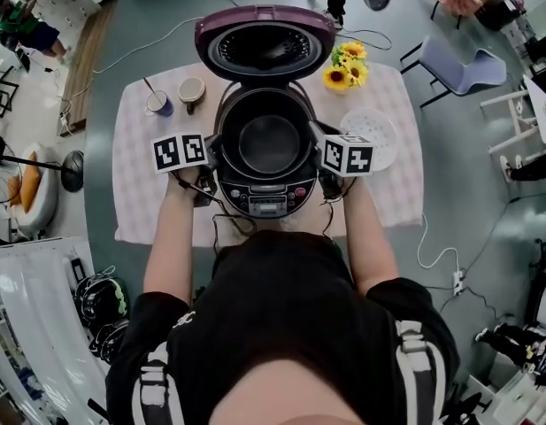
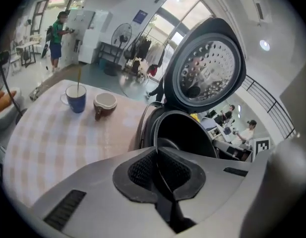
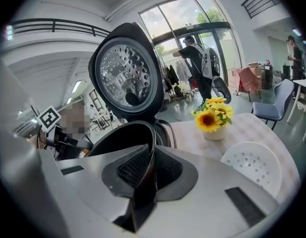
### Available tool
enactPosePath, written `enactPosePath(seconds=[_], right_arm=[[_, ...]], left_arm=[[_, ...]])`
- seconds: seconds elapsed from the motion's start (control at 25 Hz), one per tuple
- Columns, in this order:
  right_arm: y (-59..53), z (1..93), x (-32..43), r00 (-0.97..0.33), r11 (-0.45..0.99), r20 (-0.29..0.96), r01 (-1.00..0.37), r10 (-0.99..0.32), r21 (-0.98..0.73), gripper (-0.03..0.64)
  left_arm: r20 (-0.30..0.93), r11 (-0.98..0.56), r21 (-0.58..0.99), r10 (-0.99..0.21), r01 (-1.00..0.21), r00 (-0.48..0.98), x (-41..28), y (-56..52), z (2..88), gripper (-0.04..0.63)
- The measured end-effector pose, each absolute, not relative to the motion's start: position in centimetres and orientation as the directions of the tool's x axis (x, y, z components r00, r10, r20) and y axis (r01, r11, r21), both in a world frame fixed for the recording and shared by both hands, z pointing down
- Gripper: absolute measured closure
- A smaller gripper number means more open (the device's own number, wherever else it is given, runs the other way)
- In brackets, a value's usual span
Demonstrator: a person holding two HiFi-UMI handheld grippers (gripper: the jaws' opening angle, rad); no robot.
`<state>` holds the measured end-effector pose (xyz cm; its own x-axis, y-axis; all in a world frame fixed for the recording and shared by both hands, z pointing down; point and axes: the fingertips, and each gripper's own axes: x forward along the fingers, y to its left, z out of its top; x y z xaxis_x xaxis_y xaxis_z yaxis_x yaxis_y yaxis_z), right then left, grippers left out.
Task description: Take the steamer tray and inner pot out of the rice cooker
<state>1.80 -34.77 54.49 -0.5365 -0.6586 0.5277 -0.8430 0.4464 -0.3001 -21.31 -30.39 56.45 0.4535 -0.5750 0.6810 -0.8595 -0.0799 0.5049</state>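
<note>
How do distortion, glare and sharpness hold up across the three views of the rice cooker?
Head view: even light and sharp, though the room's edges bow; the inner pot is dark with little detail. Left gripper view: heavy fisheye, black corners, blown-out windows beside the lid. Right gripper view: same fisheye, bright windows behind the lid, highlights on its metal plate.

The open lid (image 1: 265,47) stands upright behind the inner pot (image 1: 269,144), closing off the far side. A mug (image 1: 159,104) and a cup (image 1: 191,90) stand left of it, flowers (image 1: 346,65) and the steamer tray (image 1: 380,124) right; the tablecloth's (image 1: 138,193) near corners are bare.
</note>
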Motion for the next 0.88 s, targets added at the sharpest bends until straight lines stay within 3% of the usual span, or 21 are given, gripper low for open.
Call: enactPosePath(seconds=[0.28, 0.88], right_arm=[[-34.8, 54.1, 1.9, -0.587, 0.456, 0.489, -0.809, -0.645, -0.371, 0.58], [-35.0, 52.2, 1.9, -0.673, 0.464, 0.377, -0.724, -0.636, -0.511, 0.583]], left_arm=[[0.549, -0.02, 0.722, -0.591, -0.692, 0.591, -21.5, -30.0, 56.4, 0.583], [0.325, -0.049, 0.89, -0.63, -0.454, 0.706, -21.6, -29.5, 54.1, 0.583]])
